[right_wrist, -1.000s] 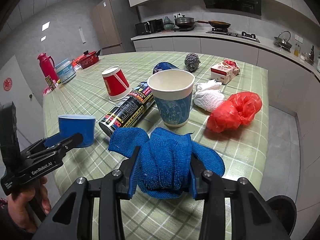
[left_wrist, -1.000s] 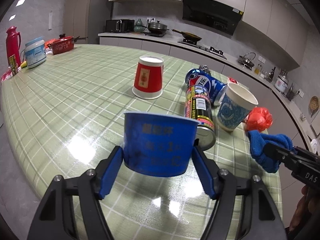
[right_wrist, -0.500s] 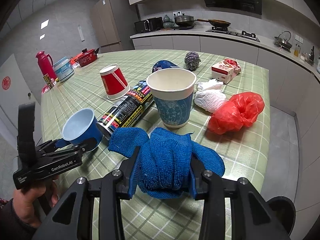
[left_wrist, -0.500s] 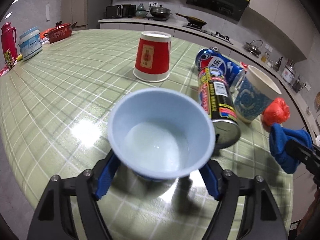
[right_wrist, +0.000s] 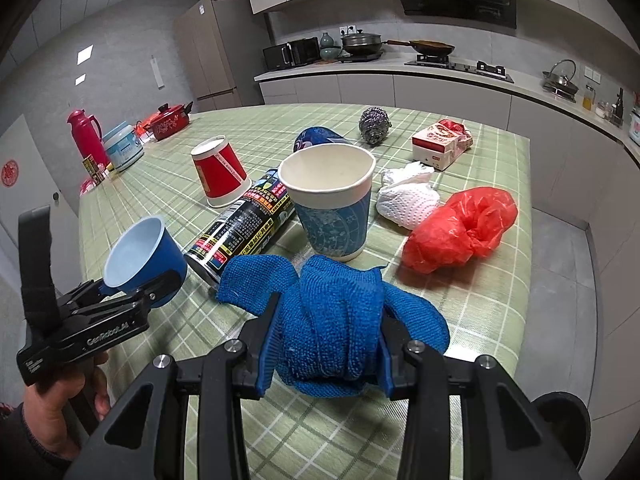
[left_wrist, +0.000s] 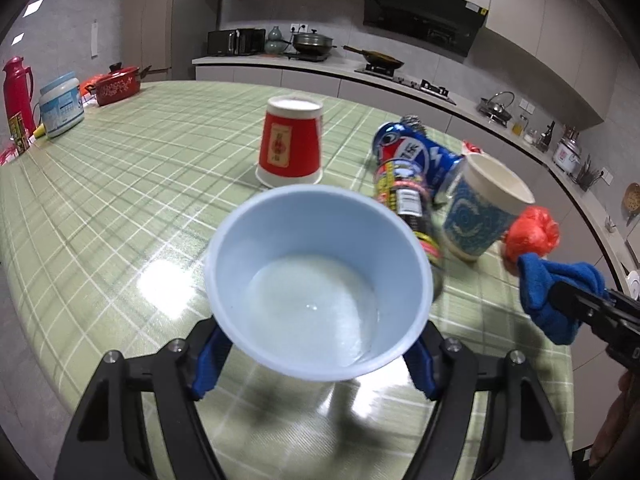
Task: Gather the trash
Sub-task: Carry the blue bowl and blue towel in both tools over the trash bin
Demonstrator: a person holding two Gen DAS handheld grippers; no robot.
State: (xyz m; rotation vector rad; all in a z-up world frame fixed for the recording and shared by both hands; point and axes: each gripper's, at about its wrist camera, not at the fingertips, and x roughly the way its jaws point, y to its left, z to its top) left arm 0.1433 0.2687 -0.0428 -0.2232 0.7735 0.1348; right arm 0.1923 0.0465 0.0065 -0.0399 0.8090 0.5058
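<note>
A small blue cup (left_wrist: 320, 280) is tipped with its pale mouth toward the left wrist camera. My left gripper (left_wrist: 316, 354) grips it by the sides just above the green checked table (left_wrist: 120, 208), and its jaws are closing on the cup. In the right wrist view the same cup (right_wrist: 140, 252) hangs in the left gripper (right_wrist: 132, 296) at the left. My right gripper (right_wrist: 326, 344) is shut on a bunched blue cloth (right_wrist: 332, 320) near the table's front edge. The cloth (left_wrist: 556, 300) also shows at the right of the left wrist view.
On the table stand an upturned red cup (right_wrist: 220, 172) and a blue patterned paper cup (right_wrist: 328, 208). A black can (right_wrist: 240, 228) and a blue can (right_wrist: 316, 138) lie beside them. A red bag (right_wrist: 460, 228), white tissue (right_wrist: 408, 200), scourer (right_wrist: 374, 122) and box (right_wrist: 440, 144) lie beyond. A dark bin (right_wrist: 560, 420) sits lower right.
The blue cup has tipped from standing upright in the left gripper to facing its mouth at the camera. The right gripper and its cloth have not moved.
</note>
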